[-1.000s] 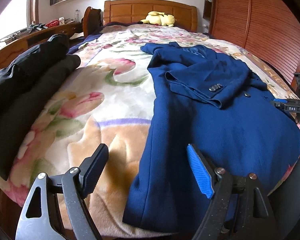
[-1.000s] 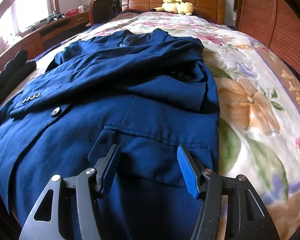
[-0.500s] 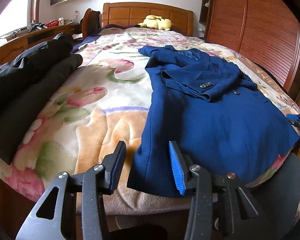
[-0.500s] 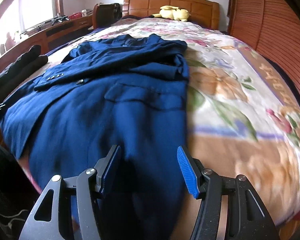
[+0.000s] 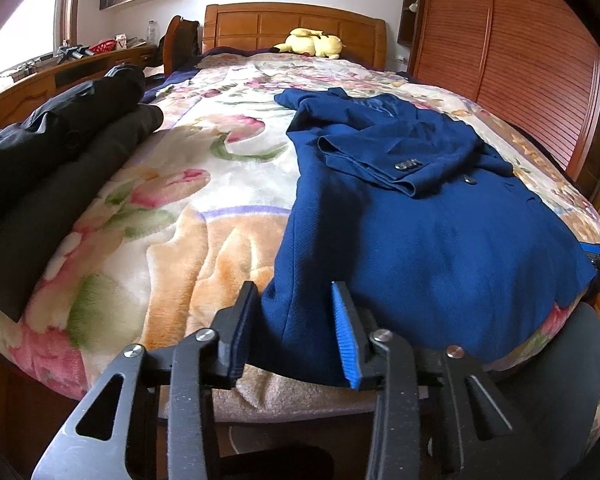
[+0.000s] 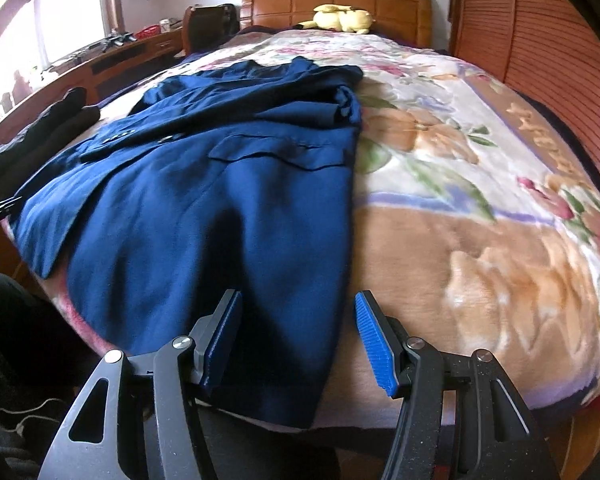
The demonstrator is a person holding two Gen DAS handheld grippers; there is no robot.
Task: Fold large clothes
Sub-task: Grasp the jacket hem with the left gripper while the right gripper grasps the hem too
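Blue jacket lies flat on the bed, sleeves already tucked across, bottom fold not done; my left gripper and right gripper are closing around its hem corners, no pinch yet.

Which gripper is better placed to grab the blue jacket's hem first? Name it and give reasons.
Left. The left gripper has the blue jacket corner between its closing jaws. The right gripper also straddles the hem and is closing, but its jaws stand wider.
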